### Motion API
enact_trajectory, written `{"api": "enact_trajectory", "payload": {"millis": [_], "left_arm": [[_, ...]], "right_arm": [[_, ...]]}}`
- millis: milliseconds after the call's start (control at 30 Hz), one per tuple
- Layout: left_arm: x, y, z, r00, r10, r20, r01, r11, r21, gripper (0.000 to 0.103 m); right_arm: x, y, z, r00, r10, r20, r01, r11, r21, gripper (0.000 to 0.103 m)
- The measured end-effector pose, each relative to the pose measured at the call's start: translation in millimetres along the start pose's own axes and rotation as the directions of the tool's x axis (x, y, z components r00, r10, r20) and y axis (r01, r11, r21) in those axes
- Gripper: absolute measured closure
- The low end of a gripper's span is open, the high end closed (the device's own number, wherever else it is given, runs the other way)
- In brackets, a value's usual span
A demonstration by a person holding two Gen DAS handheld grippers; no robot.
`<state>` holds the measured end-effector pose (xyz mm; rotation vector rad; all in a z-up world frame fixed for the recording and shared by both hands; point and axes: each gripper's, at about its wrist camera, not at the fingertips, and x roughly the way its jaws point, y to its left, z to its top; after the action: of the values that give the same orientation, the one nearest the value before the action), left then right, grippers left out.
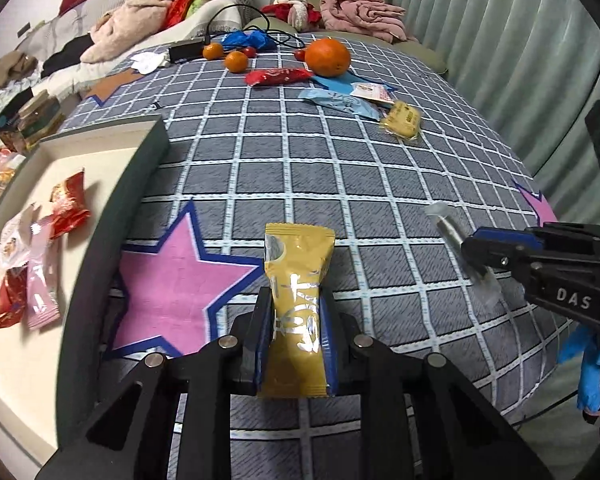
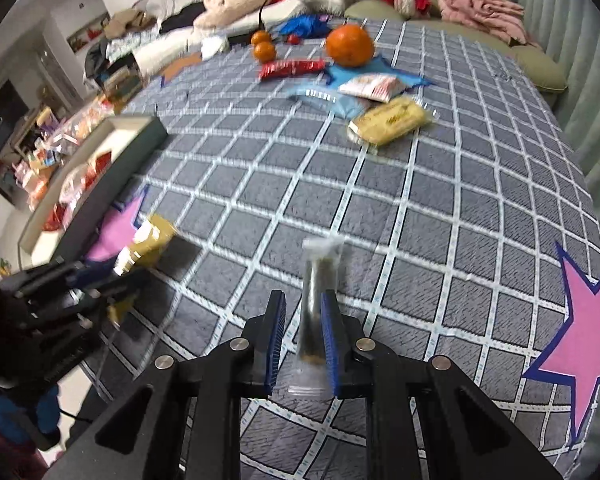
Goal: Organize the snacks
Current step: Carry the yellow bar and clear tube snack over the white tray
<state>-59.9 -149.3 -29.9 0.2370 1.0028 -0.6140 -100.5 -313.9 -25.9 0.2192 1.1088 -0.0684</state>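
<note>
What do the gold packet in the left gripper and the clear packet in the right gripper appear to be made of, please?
The gold packet looks like glossy metallised plastic film: it shows bright glare, silver print and crimped ends. The clear packet seems to be thin transparent plastic wrap, since a dark stick-shaped filling shows through it; motion blur leaves its finish uncertain.

Two fisheye views, each looking forward and steeply down along a pair of black fingers onto a grey checked worktop (image 1: 340, 168), close above it. The left view (image 1: 296, 320) has the open box (image 1: 112, 216) left of its fingers and the other tool to their right. The right view (image 2: 300, 328) sees that box (image 2: 112, 164) far left. Both share the orange (image 1: 327, 57) ahead.
</note>
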Motion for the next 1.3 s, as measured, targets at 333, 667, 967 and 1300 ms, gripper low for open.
{"api": "enact_trajectory", "payload": {"millis": [333, 667, 967, 1300], "left_arm": [[6.5, 0.1, -8.0, 1.000, 0.005, -0.031, -0.005, 1.000, -0.007, 0.079], [6.4, 0.9, -9.1, 1.000, 0.007, -0.028, -0.007, 1.000, -0.008, 0.078], [-6.4, -2.1, -7.2, 1.000, -0.017, 0.000, 0.017, 1.000, 0.016, 0.079], [-50.8, 21.9, 16.1, 0.995, -0.018, 0.094, 0.019, 1.000, -0.014, 0.079]], "right_arm": [[20.5, -2.7, 7.3, 0.998, -0.061, -0.023, 0.061, 0.998, 0.007, 0.080], [27.6, -0.2, 0.0, 0.992, -0.122, -0.023, 0.122, 0.992, -0.022, 0.017], [21.3, 7.2, 1.9, 0.998, -0.064, -0.013, 0.064, 0.998, -0.028, 0.086], [-20.8, 34.5, 28.4, 0.994, 0.083, 0.066, -0.081, 0.996, -0.025, 0.086]]}}
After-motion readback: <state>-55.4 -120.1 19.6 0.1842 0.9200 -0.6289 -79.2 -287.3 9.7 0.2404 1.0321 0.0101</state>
